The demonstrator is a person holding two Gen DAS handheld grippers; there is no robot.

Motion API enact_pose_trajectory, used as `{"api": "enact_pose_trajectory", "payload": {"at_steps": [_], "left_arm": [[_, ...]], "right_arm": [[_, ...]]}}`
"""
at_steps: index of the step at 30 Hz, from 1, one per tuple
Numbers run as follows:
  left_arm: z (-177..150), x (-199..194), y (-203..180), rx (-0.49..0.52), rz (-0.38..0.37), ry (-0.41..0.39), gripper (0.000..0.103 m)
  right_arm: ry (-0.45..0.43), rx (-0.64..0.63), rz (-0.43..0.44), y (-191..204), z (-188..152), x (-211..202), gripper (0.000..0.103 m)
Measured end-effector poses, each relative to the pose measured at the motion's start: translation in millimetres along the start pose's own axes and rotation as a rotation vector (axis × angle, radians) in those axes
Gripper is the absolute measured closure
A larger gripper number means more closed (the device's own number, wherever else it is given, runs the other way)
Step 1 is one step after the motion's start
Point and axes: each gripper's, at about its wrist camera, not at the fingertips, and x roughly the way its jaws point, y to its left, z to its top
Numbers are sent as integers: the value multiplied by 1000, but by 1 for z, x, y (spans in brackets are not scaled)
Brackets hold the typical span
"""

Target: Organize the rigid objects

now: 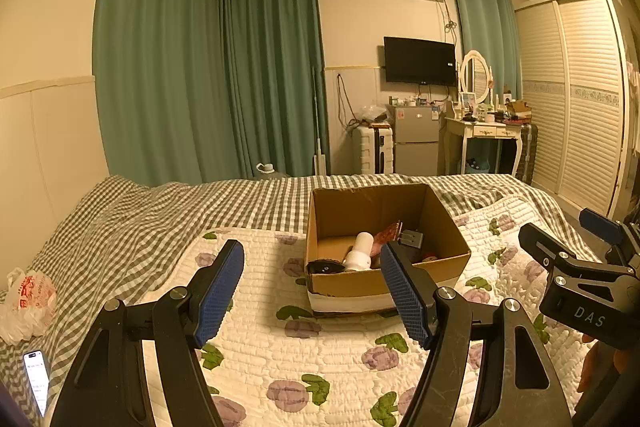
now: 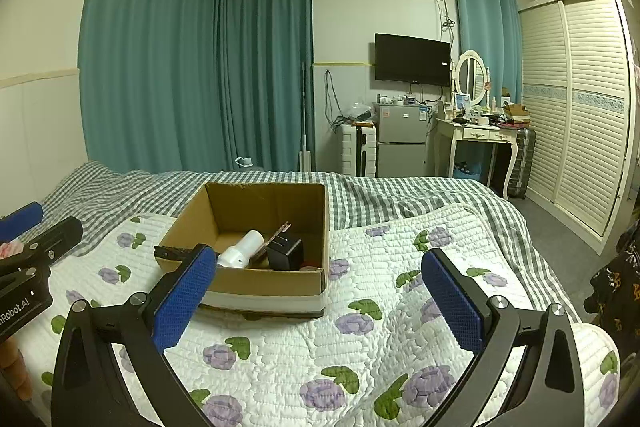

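Observation:
An open cardboard box [image 1: 448, 227] [image 2: 188, 223] stands on the flowered quilt [image 1: 320, 359] [image 2: 360, 327] on the bed. Inside it lie a white cylinder [image 1: 360, 251] [image 2: 244, 249], a black cube-shaped adapter [image 2: 286, 251], a pink flat piece [image 1: 386, 237] and a dark object [image 1: 326, 267] at the near left corner. My left gripper [image 1: 312, 291] hovers open just short of the box, nothing between its blue pads. My right gripper [image 2: 320, 297] is open too, near the box's front right, empty. Each gripper shows at the edge of the other's view.
A plastic bag [image 1: 28, 303] and a lit phone [image 1: 38, 379] lie at the bed's left edge. Beyond the bed stand teal curtains [image 2: 192, 67], a small fridge [image 2: 400, 143], a suitcase [image 2: 358, 147], a dressing table [image 2: 476, 139] and a louvered wardrobe [image 2: 576, 107].

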Motion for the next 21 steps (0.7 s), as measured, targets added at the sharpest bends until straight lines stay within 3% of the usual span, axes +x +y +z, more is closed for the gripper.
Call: {"api": "enact_pose_trajectory", "payload": {"at_steps": [21], "left_arm": [[-3, 1, 0, 5, -8, 11, 29]], "right_arm": [[6, -2, 1, 2, -1, 0, 0]]}}
